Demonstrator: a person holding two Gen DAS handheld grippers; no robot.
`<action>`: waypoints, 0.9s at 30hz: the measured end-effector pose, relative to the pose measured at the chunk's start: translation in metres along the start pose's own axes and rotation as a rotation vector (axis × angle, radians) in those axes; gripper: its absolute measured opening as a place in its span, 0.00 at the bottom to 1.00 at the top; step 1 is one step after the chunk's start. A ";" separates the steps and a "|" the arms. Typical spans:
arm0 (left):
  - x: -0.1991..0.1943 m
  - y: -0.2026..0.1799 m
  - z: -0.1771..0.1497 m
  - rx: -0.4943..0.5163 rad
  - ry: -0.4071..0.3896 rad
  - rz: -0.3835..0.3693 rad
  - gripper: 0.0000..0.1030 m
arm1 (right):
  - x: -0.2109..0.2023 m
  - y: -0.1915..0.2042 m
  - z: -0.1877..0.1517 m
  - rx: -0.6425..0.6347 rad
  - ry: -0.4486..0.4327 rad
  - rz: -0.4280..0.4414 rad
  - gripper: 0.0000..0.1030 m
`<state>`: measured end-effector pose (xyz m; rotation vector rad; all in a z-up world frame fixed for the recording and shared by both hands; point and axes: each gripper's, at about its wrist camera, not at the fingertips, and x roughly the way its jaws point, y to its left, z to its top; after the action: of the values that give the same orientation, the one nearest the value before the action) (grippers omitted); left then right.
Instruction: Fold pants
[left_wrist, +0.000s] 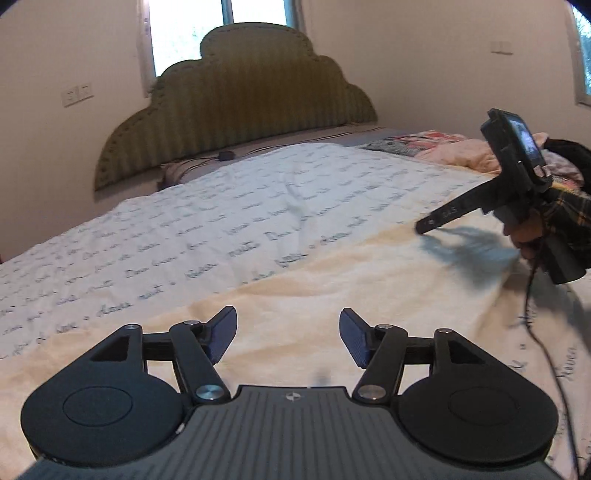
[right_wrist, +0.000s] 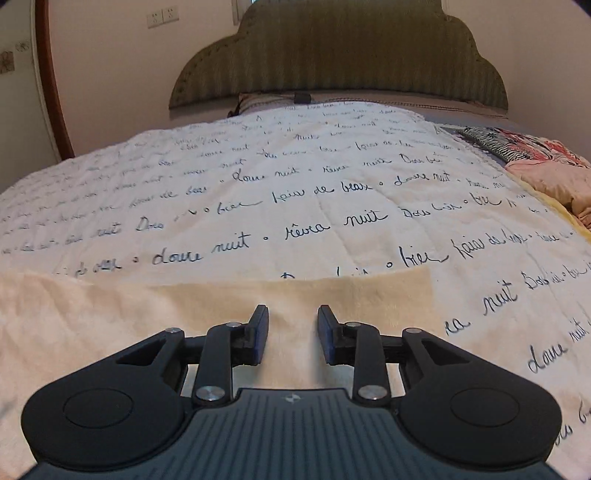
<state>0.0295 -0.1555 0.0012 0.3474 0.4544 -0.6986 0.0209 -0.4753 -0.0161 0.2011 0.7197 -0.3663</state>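
Left claw (left_wrist: 288, 332): jaws spread wide, nothing between them, poised just above the pants (left_wrist: 314, 295) — a cream, fleecy garment laid flat across the near part of the bed. Right claw (right_wrist: 291, 332): jaws spread to a narrower gap, likewise empty, low over the same cream fabric (right_wrist: 184, 306). In the left wrist view the right claw (left_wrist: 424, 226) appears at 3 o'clock, its tip close to the fabric and casting a shadow on it.

Beyond the pants, at 12 o'clock, lies the script-printed bedspread (right_wrist: 295, 192), then the scalloped headboard (right_wrist: 340, 55). A pile of pink and patterned clothes (right_wrist: 546, 166) sits at 2 o'clock, well apart.

Likely faults from this state:

- Pinching the bedspread together with the pants. Cause: both are pale and soft, and the pants edge lies flush on the bedspread — a deep bite would take both layers.
- Grasping one layer only. Cause: a shallow bite on thick fleece; the lower layer would stay behind and the fold would skew.
- Uneven fold. Cause: the two claws closing at unmatched points along the edge.
- Cable snag. Cause: the dark cable (left_wrist: 546, 332) trailing over the fabric at 4 o'clock.
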 end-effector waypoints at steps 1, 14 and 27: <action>0.005 0.006 0.000 -0.009 0.013 0.031 0.64 | 0.011 -0.004 0.003 0.010 0.011 -0.032 0.27; 0.046 0.058 -0.036 -0.217 0.120 0.137 0.79 | -0.024 -0.011 -0.024 0.114 -0.015 0.074 0.27; 0.051 0.058 -0.041 -0.228 0.122 0.153 1.00 | -0.052 -0.043 -0.064 0.273 -0.086 0.033 0.47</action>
<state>0.0923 -0.1226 -0.0504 0.2079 0.6108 -0.4726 -0.0707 -0.4824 -0.0304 0.4516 0.5790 -0.4392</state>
